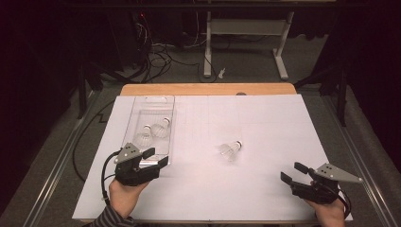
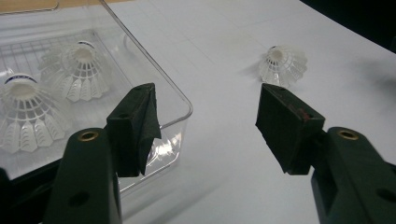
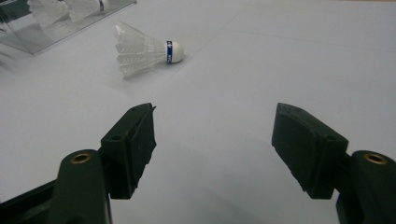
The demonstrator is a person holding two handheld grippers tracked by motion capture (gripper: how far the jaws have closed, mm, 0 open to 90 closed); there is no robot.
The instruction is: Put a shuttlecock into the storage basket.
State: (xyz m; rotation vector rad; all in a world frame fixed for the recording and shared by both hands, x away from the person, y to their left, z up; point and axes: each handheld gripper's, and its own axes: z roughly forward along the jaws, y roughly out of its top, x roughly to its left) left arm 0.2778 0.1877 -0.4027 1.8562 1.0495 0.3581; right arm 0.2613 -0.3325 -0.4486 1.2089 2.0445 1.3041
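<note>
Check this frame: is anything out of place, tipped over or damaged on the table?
One shuttlecock lies on its side on the white sheet, apart from the two shuttlecocks inside the clear tray. No damage or spill is visible. The left gripper and the right gripper are open and hold nothing.

Legible text: we find none. The loose shuttlecock [image 3: 144, 49] on the bench carries a blue band round its cork with small white marks, too tiny for us to read. A shuttlecock in the clear tray [image 2: 182, 100] bears a similar dark band [image 2: 21, 79], equally unreadable.
</note>
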